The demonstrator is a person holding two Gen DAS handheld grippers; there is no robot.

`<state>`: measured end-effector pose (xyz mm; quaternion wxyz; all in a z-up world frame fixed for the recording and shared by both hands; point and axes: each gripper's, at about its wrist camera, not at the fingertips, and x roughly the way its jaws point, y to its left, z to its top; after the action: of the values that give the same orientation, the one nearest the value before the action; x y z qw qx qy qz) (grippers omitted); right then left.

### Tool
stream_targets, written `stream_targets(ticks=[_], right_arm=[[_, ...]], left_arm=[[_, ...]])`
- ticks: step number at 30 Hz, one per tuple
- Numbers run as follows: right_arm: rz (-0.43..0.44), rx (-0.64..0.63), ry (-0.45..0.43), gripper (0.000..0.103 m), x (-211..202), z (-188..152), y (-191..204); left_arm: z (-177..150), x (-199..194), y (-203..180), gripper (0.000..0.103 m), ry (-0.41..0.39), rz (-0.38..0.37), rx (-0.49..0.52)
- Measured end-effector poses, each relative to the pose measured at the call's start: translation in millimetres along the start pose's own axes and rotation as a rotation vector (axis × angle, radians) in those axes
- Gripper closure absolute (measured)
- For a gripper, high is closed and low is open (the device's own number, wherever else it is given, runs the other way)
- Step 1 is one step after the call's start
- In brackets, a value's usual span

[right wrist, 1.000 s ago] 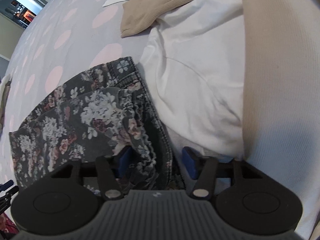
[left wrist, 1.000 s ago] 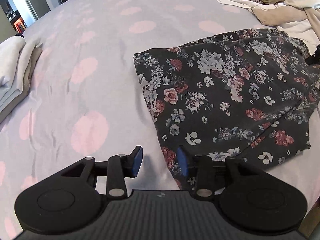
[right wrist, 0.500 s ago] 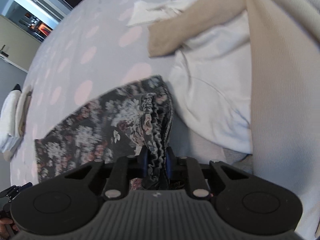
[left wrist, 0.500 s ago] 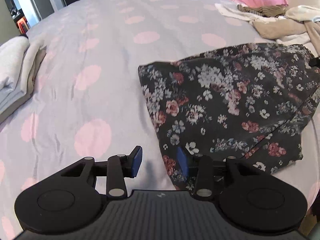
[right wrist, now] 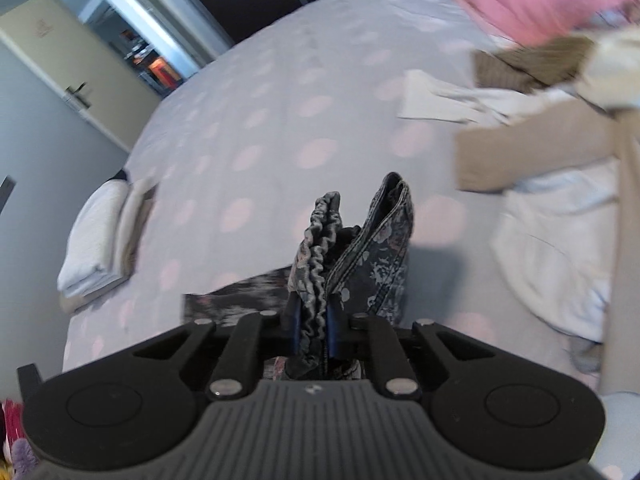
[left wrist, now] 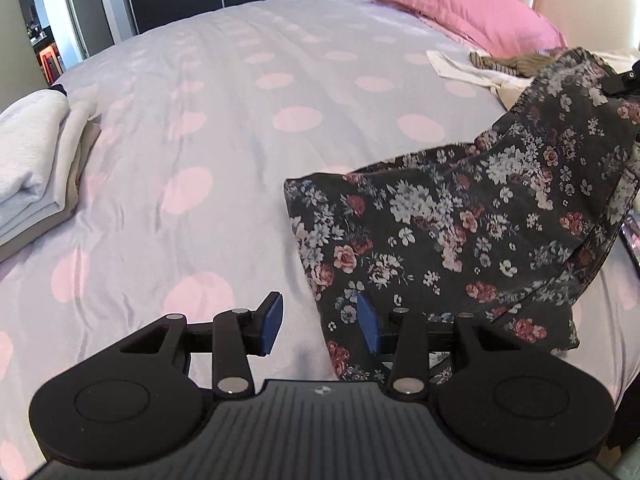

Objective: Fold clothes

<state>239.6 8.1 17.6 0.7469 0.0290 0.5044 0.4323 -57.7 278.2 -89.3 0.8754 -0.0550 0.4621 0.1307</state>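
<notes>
left wrist view: the left gripper (left wrist: 318, 322) hangs just above the bedspread (left wrist: 224, 128) with its blue pads (left wrist: 270, 322) spread apart and gripping nothing; the near corner of the floral garment (left wrist: 440, 236) lies between and just under them, untouched. the garment's far end rises off the bed at the right edge, drawn up toward the other tool. a folded stack (left wrist: 36, 168) sits at the left; a pink pillow (left wrist: 472, 12) and a heap of unfolded clothes (left wrist: 488, 66) lie beyond.

right wrist view: the right gripper (right wrist: 312, 330) is clenched on the garment's gathered elastic waistband (right wrist: 318, 248), the jaws having just closed on it; fabric stands up between the pads and trails down to the bed. blur marks the background. a beige knit (right wrist: 532, 148) and a white garment (right wrist: 560, 248) lie at right.

step in hand, as judged: lifting one end to begin a fold. the next move likely calls for the left gripper to pinch the near corner so the cloth can be spread or doubled over.

between views: only the right view shows the grip itself; only the left shows how much cloth rests on the bed.
</notes>
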Motion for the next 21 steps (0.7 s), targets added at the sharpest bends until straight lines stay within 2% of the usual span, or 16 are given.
stream_targets(ticks=[10,13,21], right_arm=[[0.135,-0.113,0.046,0.089,36.4,-11.4,109.0],[0.132,-0.144,0.074,0.090,57.8,-22.4,133.2],[0.043,-0.285,0.155,0.090,127.6,-71.0,175.7]], left_arm=[[-2.0,-12.2,23.8,0.064,-0.025,-0.015,-0.086],[-3.5,-15.8,30.7,0.064,-0.032,-0.020,-0.107],[-7.5,-14.9,46.7,0.064,-0.021,-0.020,-0.159]])
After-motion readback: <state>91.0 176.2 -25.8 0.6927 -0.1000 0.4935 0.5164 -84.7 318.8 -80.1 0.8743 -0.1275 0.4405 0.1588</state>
